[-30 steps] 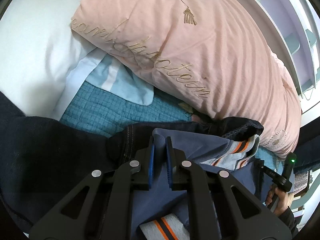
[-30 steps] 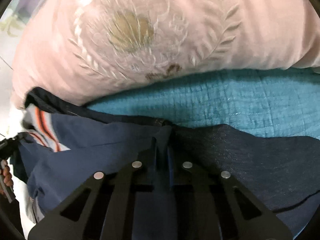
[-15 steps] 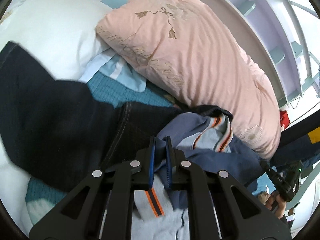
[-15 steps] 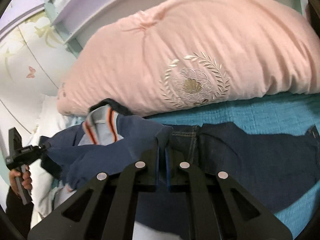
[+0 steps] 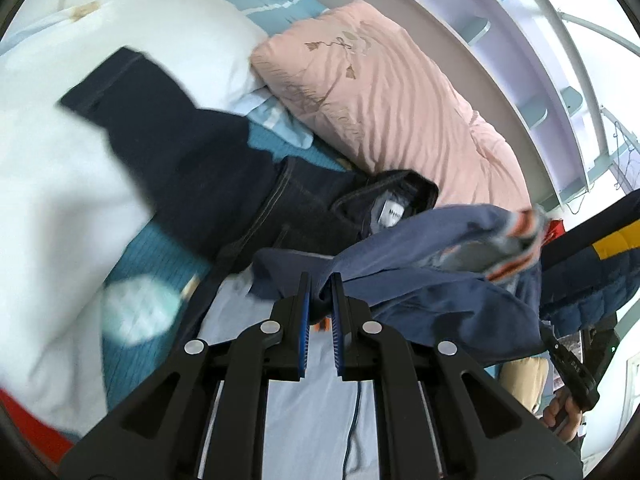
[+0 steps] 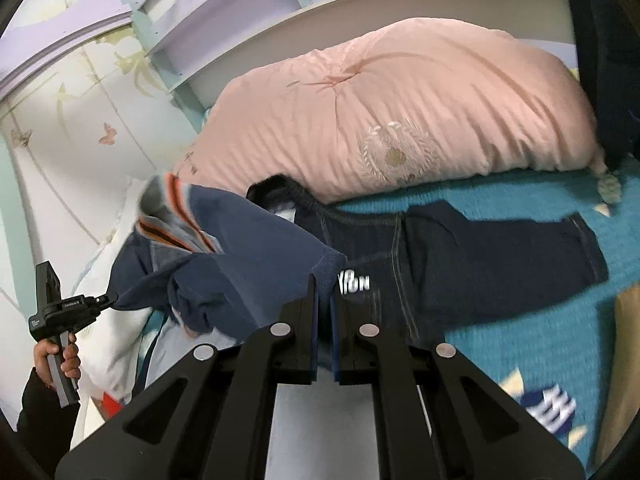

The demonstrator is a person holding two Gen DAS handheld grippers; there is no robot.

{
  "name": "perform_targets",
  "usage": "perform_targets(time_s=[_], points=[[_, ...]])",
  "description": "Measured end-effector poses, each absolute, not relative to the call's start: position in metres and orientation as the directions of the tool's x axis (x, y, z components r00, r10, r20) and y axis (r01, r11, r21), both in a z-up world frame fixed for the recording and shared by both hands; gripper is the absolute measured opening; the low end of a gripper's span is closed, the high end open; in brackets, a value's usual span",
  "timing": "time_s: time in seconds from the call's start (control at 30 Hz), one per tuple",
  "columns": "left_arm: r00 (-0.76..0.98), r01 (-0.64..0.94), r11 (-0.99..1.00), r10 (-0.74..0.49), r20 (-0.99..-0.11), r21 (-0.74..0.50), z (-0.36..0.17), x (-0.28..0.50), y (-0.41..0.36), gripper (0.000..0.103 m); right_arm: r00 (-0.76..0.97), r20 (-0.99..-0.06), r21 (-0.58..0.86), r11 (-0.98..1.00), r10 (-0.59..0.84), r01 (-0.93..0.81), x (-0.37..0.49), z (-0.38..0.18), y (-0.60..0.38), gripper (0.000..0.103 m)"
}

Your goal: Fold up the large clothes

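Slippage is the main risk: each gripper pinches only a thin edge of the top (image 5: 432, 280), so a tug or sag could pull the knit free. The left gripper (image 5: 319, 292) has its jaws nearly closed on one hem corner; the right gripper (image 6: 325, 298) is clamped likewise on another ribbed edge. The top hangs between them above the bed (image 6: 540, 320), soft blue jersey with an orange-striped grey collar. Below lie stiff dark jeans (image 6: 460, 264) with pale stitching, which a dangling fold could catch. A puffy pink pillow (image 6: 400, 120) sits behind.
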State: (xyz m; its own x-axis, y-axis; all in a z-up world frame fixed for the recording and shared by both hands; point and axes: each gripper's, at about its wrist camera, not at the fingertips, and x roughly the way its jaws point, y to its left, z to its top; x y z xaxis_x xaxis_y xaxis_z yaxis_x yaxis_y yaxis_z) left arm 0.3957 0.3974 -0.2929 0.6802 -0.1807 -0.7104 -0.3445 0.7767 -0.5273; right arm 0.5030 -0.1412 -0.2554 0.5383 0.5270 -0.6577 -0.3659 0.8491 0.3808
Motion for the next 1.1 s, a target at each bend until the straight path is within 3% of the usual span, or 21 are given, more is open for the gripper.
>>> perform_targets(time_s=[0.27, 0.47, 0.67, 0.73, 0.9, 0.97, 1.1], points=[[0.618, -0.41, 0.755, -0.183, -0.765, -0.511, -0.332, 0.286, 0.392, 0.009, 0.474, -0.721, 0.371, 0.86, 0.505, -0.352, 0.401, -0.283, -0.166, 0.004], [0.482, -0.461, 0.768, -0.204, -0.852, -0.444, -0.4, 0.251, 0.368, 0.01, 0.351, -0.834, 0.337, 0.897, 0.425, -0.284, 0.355, -0.358, -0.165, 0.005], [0.502, -0.441, 0.776, -0.204, -0.841, -0.451, -0.387, 0.236, 0.367, 0.011, 0.348, -0.837, 0.375, 0.906, 0.422, -0.196, 0.341, -0.374, -0.178, 0.011], [0.502, -0.424, 0.793, -0.196, -0.843, -0.437, -0.375, 0.23, 0.368, 0.023, 0.34, -0.841, 0.375, 0.906, 0.421, -0.195, 0.337, -0.369, -0.181, 0.013], [0.578, -0.387, 0.837, -0.107, -0.809, -0.388, -0.328, 0.22, 0.36, 0.043, 0.352, -0.848, 0.349, 0.917, 0.397, -0.193, 0.327, -0.35, -0.191, 0.032], [0.602, -0.359, 0.853, -0.099, -0.793, -0.379, -0.314, 0.223, 0.353, 0.044, 0.378, -0.851, 0.312, 0.93, 0.364, -0.195, 0.323, -0.337, -0.193, 0.038], [0.597, -0.284, 0.89, -0.127, -0.792, -0.357, -0.31, 0.245, 0.323, 0.048, 0.423, -0.81, 0.347, 0.913, 0.407, -0.213, 0.326, -0.318, -0.187, 0.038]])
